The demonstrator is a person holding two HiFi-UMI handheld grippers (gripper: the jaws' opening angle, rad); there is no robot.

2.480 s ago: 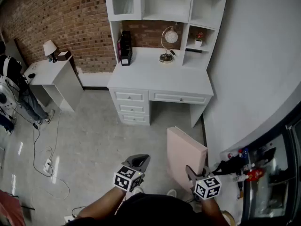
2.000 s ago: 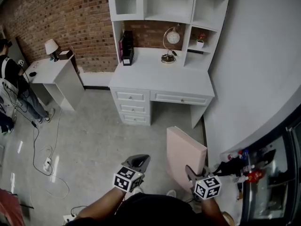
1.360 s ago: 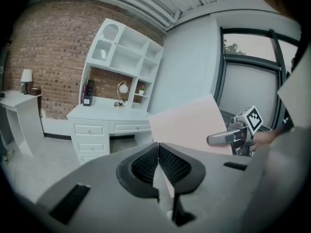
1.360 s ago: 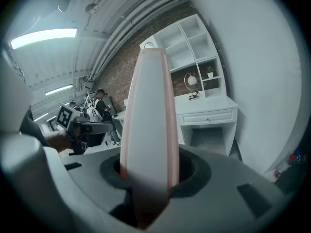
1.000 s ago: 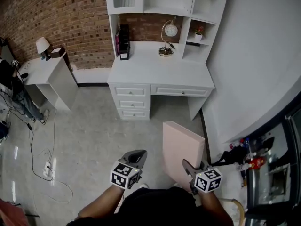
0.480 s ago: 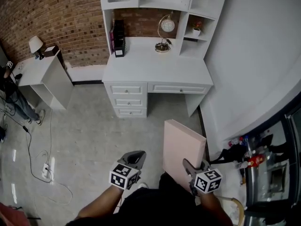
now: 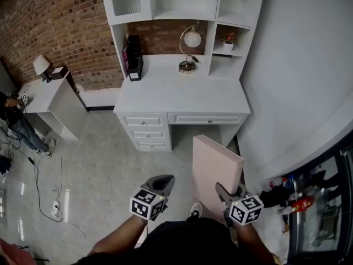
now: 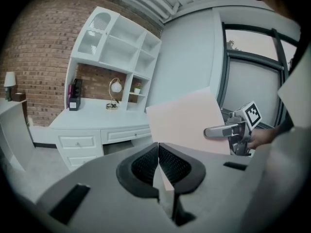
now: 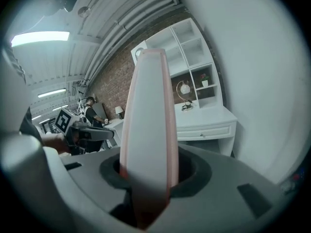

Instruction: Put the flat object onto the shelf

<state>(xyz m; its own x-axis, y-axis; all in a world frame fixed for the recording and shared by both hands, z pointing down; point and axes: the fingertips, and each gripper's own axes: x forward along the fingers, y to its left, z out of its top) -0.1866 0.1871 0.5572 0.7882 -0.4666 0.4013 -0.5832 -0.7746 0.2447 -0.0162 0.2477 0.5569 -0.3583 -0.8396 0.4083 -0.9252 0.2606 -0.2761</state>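
While the right hand-held gripper [image 7: 222, 192] pinches one edge, the pink board [image 7: 216, 164] could pivot loose; left hand-held gripper [image 7: 164, 182] closed, empty.

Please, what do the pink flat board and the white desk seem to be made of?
Pink board: probably painted wood or foam board; matte pink faces, a thick pale edge, no sag while held upright.
White desk: likely painted or laminated wood; smooth, even, slightly satin surface and panelled drawer fronts.

Shelf unit [image 7: 182, 1] sits on the desk [image 7: 182, 95], side table [image 7: 47, 87] left of it, flat board [image 7: 216, 167] before it
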